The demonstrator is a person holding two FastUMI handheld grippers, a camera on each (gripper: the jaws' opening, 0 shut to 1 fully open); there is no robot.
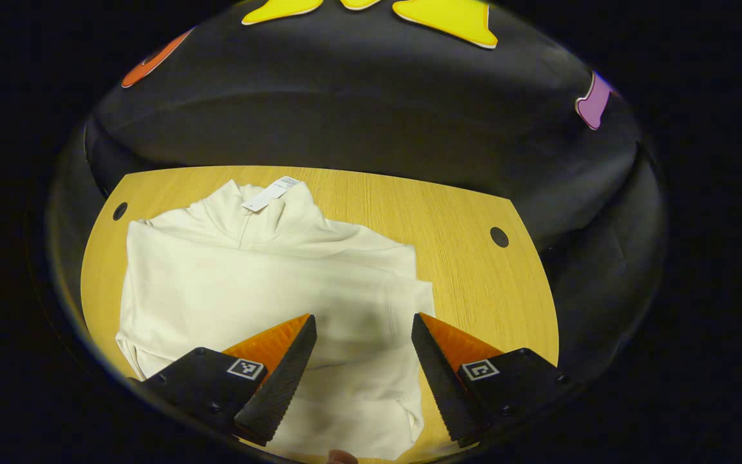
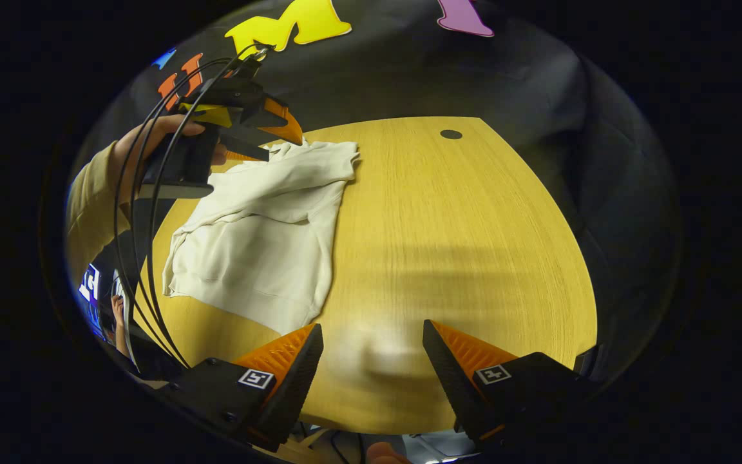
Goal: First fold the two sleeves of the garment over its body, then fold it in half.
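Note:
A cream zip-neck garment (image 1: 268,283) lies flat on the wooden table (image 1: 474,283), collar and tag toward the far edge, its sleeves folded across the body. My left gripper (image 1: 363,322) hovers above its lower half, open and holding nothing. In the right gripper view the same garment (image 2: 261,238) lies at the table's left side. My right gripper (image 2: 372,334) stands open over bare wood (image 2: 461,245) to the right of the garment, apart from it. The left gripper (image 2: 268,132), held by a hand (image 2: 145,145), hangs above the garment's collar end in that view.
Two round cable holes (image 1: 499,236) (image 1: 120,211) sit near the table's far corners. Black cloth walls (image 1: 358,122) close in behind and beside the table. Cables (image 2: 145,258) trail from the left gripper down past the table's near left edge. A sleeve (image 2: 91,206) reaches in at left.

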